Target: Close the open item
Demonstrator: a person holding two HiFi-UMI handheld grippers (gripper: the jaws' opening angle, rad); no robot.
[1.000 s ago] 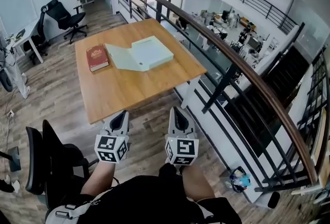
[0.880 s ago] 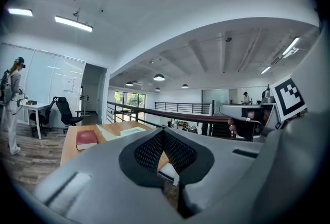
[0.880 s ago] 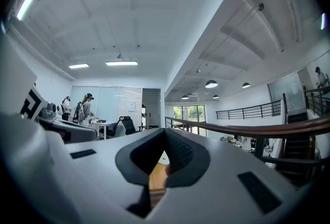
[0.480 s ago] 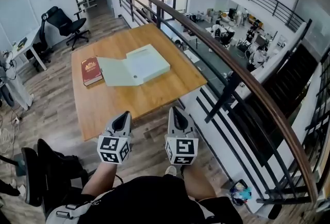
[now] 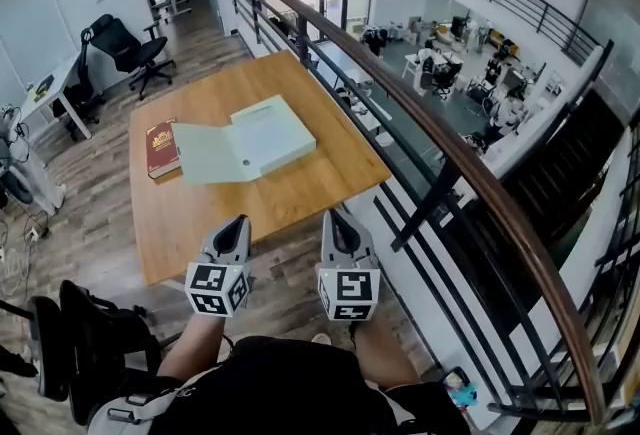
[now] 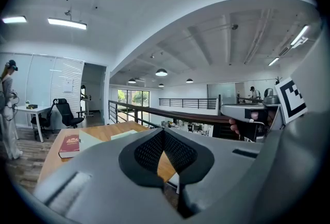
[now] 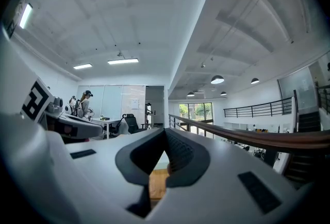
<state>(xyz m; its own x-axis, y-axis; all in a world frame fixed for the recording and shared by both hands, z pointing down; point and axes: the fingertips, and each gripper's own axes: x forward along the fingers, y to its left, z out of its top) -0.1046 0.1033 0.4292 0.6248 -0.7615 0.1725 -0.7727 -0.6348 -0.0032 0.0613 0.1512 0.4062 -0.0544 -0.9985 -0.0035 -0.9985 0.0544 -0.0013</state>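
A pale green book (image 5: 245,148) lies open on the wooden table (image 5: 250,198), its cover flap spread to the left; it shows in the left gripper view as the pale green book (image 6: 103,138). Beside it on the left lies a closed red book (image 5: 162,147), also seen as the red book (image 6: 70,145). My left gripper (image 5: 235,226) and right gripper (image 5: 337,219) hover side by side short of the table's near edge, both shut and empty, well apart from the books. In their own views the left gripper (image 6: 164,132) and right gripper (image 7: 165,132) point level across the room.
A dark railing with a wooden handrail (image 5: 420,138) runs along the table's right side, with a drop to a lower floor beyond. A black office chair (image 5: 90,343) stands at my near left, another chair (image 5: 125,43) farther back. A person (image 6: 7,109) stands at the far left.
The table and books have drawn closer and shifted slightly left in the head view. Both grippers keep the same place and stay shut.
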